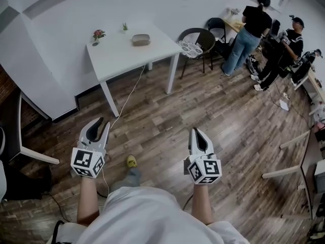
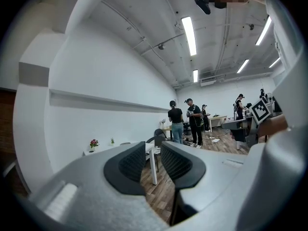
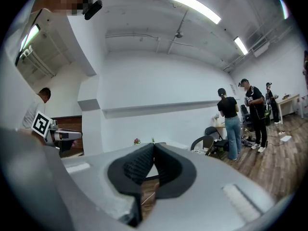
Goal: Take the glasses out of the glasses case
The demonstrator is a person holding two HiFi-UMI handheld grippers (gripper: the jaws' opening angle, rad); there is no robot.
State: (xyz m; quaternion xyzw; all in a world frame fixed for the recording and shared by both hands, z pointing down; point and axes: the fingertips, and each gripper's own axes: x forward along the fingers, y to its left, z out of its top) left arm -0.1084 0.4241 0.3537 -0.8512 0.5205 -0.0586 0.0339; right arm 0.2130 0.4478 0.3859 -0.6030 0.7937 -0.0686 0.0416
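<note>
The glasses case [image 1: 140, 39] lay on the white table [image 1: 117, 60], near the table's far edge, and appeared closed. Its long axis ran along that edge. You held both grippers well short of the table's near edge. Your left gripper [image 1: 103, 122] had its jaws slightly spread, with nothing between them. Your right gripper [image 1: 196, 131] had its jaws pressed together, empty. The case lay ahead of both grippers, and I judged it somewhat nearer the left.
</note>
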